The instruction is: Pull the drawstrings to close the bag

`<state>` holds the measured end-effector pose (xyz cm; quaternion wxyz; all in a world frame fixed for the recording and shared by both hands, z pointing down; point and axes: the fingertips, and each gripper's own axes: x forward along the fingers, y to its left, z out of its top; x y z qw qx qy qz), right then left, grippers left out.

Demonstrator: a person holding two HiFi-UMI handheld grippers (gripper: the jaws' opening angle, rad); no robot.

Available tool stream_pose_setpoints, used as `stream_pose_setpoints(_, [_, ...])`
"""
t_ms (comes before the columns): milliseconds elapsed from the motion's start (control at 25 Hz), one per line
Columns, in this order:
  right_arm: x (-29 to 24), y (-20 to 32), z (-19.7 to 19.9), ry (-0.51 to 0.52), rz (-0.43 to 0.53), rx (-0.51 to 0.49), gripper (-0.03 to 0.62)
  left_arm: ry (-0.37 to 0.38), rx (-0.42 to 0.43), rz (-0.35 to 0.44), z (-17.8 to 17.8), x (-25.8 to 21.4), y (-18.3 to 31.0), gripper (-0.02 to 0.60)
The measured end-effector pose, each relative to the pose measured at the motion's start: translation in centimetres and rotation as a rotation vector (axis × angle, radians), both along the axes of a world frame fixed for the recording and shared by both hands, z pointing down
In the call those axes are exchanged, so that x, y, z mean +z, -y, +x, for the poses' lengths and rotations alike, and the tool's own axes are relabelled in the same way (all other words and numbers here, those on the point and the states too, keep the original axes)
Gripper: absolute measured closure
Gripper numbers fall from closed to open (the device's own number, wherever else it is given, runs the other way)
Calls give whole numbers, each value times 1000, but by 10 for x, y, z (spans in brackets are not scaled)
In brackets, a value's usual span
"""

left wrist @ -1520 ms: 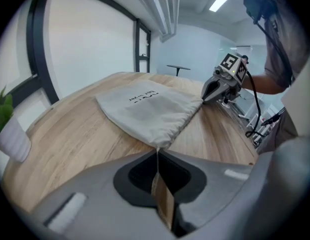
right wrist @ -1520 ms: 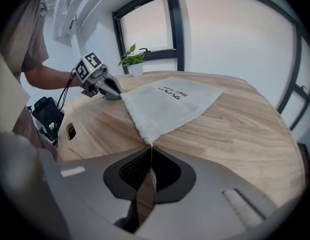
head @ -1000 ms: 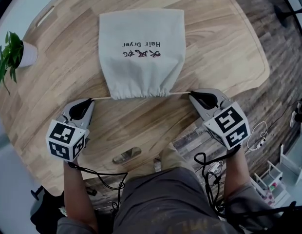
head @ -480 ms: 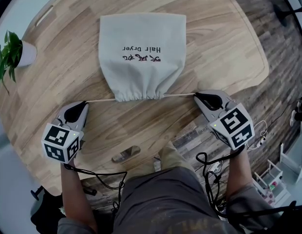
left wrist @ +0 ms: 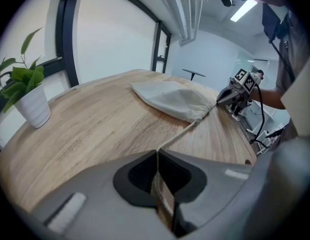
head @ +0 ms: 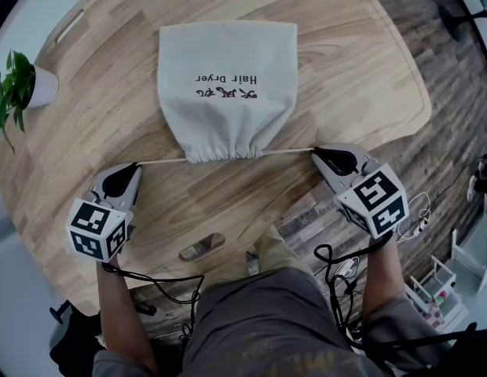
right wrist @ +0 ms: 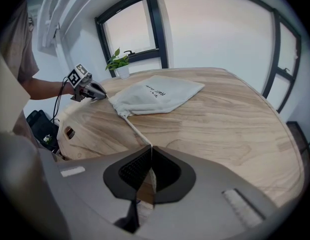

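Left gripper (head: pixel 136 165) left of the bag (head: pixel 225 77), right gripper (head: pixel 315 152) right of it, both tilted down, jaws pinching taut drawstrings (head: pixel 161 161) over the wooden table (head: pixel 346 69).

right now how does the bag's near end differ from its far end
The bag's near end is cinched narrow; the far end is full width. The near end is bunched into pleats; the far end lies smooth. The left drawstring and right drawstring run from the near end to the left gripper and right gripper; the far end has none. Both are the same pale cloth on the table.
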<state>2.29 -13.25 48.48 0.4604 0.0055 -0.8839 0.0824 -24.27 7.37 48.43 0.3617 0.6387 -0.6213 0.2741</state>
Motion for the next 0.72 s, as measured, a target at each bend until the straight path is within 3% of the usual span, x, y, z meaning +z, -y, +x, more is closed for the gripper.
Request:
stream_pose_setpoints(120, [2,-1,2,-20,58,-18,556,24,6,11,11,0,4,561])
stream_pose_setpoints(280, [-15,-12,-5,23,48,-42,481,39,-31,86,19,-23,5,444])
stream_pose_setpoints(400, [-41,-19,-19,93,61,-84,431,55,9,125,27,-43,10,389])
stream_pose_setpoints(720, [-54,-36,-52,120,105,-209,433,31,164,144,52,-50,50,388])
